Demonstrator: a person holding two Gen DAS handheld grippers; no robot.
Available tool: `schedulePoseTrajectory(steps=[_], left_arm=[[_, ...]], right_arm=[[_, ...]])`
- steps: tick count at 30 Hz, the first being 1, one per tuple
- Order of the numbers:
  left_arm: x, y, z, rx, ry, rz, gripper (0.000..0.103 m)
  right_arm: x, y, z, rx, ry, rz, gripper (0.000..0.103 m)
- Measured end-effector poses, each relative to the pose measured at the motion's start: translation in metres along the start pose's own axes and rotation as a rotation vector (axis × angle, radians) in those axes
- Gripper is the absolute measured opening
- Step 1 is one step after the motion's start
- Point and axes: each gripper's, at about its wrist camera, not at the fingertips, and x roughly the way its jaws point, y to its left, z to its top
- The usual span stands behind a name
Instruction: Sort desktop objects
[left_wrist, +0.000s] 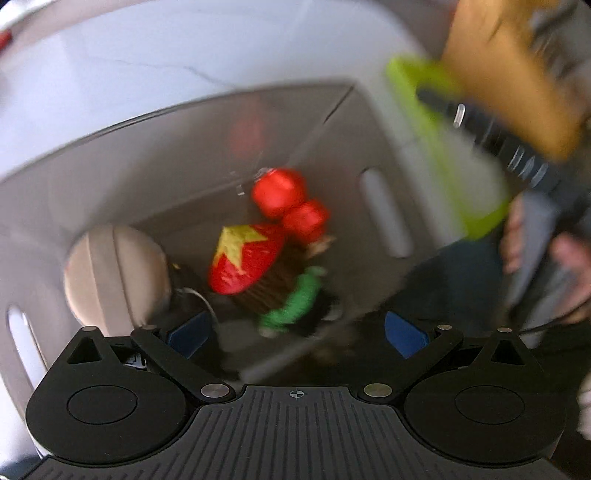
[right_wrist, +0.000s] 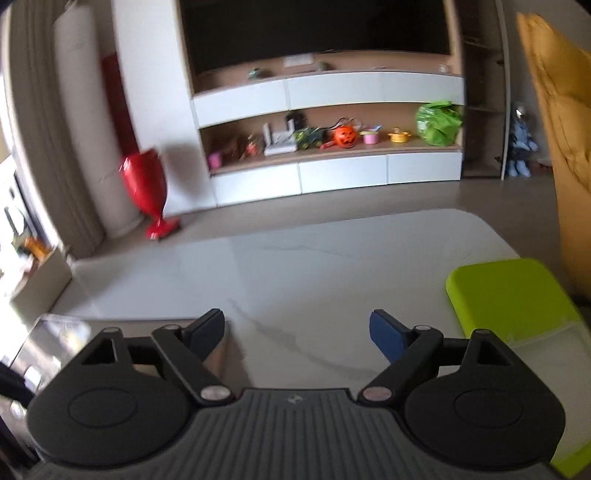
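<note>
my left claw (left_wrist: 295, 332) hangs over the grey bin (left_wrist: 369, 147), its blue fingers (left_wrist: 404, 334) spread apart and holding nothing. down in the bin lie two red balls (left_wrist: 279, 192), a red cone hat with a yellow star (left_wrist: 243, 258), a green piece (left_wrist: 295, 302) and a beige round thing (left_wrist: 114, 273), all blurred. my right claw (right_wrist: 297, 332) is spread too, empty, above the white counter (right_wrist: 295, 266), with a lime-green box (right_wrist: 513, 295) just to its right.
</note>
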Motion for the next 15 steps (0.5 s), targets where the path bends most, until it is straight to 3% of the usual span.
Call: schedulePoseTrajectory(steps=[2, 5, 10, 15], left_arm=[[0.021, -0.010, 0.010, 0.023, 0.073, 0.078, 0.103], [0.043, -0.011, 0.014, -0.007, 0.149, 0.074, 0.103], [0.067, -0.006, 0.020, -0.021, 0.185, 0.108, 0.103], [0.085, 0.001, 0.019, 0.008, 0.225, 0.161, 0.103]], right_arm=[[0.016, -0.019, -0.009, 0.091, 0.014, 0.019, 0.085], [0.038, -0.041, -0.025, 0.179, 0.048, 0.070, 0.085], [0.052, -0.056, -0.041, 0.185, 0.158, 0.094, 0.082], [0.053, -0.065, -0.043, 0.197, 0.180, 0.079, 0.084]])
